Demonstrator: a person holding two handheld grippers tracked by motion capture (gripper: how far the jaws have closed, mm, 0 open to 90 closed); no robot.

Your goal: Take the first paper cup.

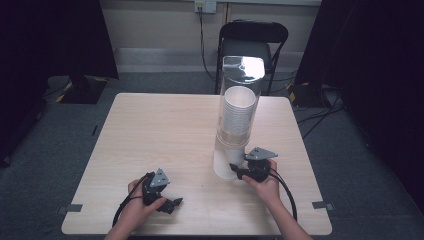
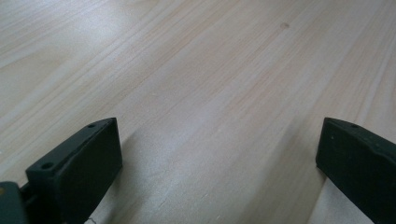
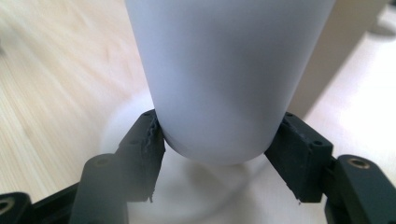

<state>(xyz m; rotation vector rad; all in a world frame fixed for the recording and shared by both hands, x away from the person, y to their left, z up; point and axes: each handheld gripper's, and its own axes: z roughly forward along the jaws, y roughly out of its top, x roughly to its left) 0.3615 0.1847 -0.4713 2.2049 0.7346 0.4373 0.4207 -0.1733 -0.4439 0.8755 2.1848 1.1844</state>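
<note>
A tall clear dispenser tube (image 1: 241, 80) stands on the wooden table (image 1: 165, 130) and holds a stack of white cups (image 1: 239, 112). The lowest white cup (image 1: 225, 162) sticks out below the tube. My right gripper (image 1: 235, 171) is shut on that cup near its bottom end. In the right gripper view both pads press the sides of the cup (image 3: 219, 70), with my right gripper (image 3: 217, 149) just above the tabletop. My left gripper (image 1: 172, 204) rests low at the table's front left. Its jaws stand wide apart, open over bare wood in the left gripper view (image 2: 217, 163).
A black folding chair (image 1: 252, 37) stands behind the table's far edge, with a cable hanging from a wall socket (image 1: 205, 6) beside it. Dark curtains flank the room. Tape marks (image 1: 322, 205) sit near the table's front corners.
</note>
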